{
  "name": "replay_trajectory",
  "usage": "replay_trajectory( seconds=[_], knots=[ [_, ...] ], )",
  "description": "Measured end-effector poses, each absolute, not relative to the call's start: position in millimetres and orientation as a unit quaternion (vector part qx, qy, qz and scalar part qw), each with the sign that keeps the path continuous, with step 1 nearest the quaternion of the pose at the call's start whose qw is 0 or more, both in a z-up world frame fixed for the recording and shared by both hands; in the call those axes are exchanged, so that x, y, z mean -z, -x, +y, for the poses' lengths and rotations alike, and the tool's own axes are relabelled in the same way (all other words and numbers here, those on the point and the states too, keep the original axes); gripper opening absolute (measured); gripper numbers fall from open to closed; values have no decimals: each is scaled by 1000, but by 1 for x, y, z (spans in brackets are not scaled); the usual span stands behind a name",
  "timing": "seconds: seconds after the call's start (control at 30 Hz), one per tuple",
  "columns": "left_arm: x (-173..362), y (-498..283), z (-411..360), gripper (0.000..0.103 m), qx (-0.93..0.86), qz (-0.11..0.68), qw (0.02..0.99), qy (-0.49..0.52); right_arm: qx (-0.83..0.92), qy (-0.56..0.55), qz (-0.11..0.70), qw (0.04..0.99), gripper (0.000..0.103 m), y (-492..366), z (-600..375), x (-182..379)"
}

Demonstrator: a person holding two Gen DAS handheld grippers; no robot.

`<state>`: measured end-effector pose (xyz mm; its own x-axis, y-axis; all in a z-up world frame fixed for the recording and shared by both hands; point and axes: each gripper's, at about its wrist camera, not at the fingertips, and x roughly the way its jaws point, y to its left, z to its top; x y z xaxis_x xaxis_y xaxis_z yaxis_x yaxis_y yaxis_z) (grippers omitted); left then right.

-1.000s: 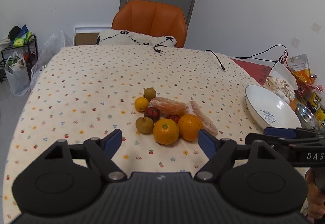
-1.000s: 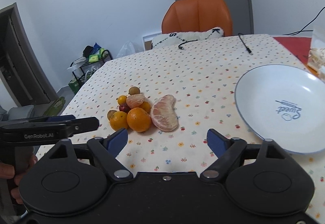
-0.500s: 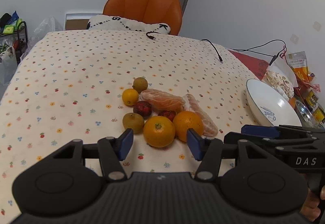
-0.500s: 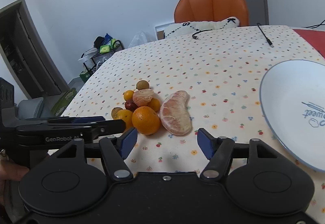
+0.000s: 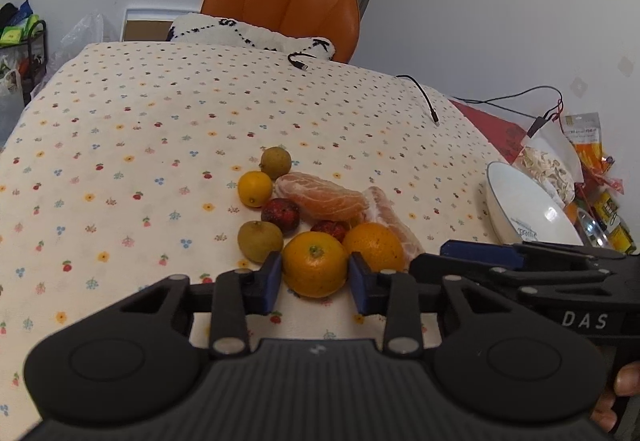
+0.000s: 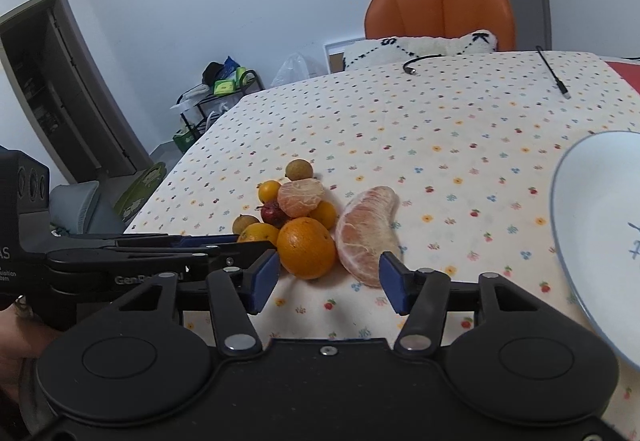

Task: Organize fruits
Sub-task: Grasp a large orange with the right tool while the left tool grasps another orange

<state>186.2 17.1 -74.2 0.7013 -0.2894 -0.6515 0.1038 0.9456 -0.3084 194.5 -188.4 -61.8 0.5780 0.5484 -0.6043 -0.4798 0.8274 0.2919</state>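
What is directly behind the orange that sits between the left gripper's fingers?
Behind the orange a dark red fruit peeks out, mostly covered by it. Farther back lies a peeled citrus segment. What is under the orange cannot be seen.
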Motion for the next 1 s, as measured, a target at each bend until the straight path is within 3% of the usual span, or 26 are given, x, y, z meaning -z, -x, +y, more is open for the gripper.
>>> replay_trajectory(
  seconds=[0.37, 0.8, 0.87, 1.0],
  knots=[
    [69, -175, 24, 34, 105, 361, 918, 124, -297, -28, 357, 885, 45, -200, -169, 63],
    [60, -164, 35, 34, 100, 345, 925, 124, -285, 4, 355, 890, 44, -204, -150, 69],
    [59, -162, 36, 34, 101, 340, 927, 124, -278, 19, 354, 892, 36, -203, -147, 69],
    [57, -162, 37, 34, 103, 338, 927, 127, -278, 6, 357, 892, 34, -205, -152, 68]
  ],
)
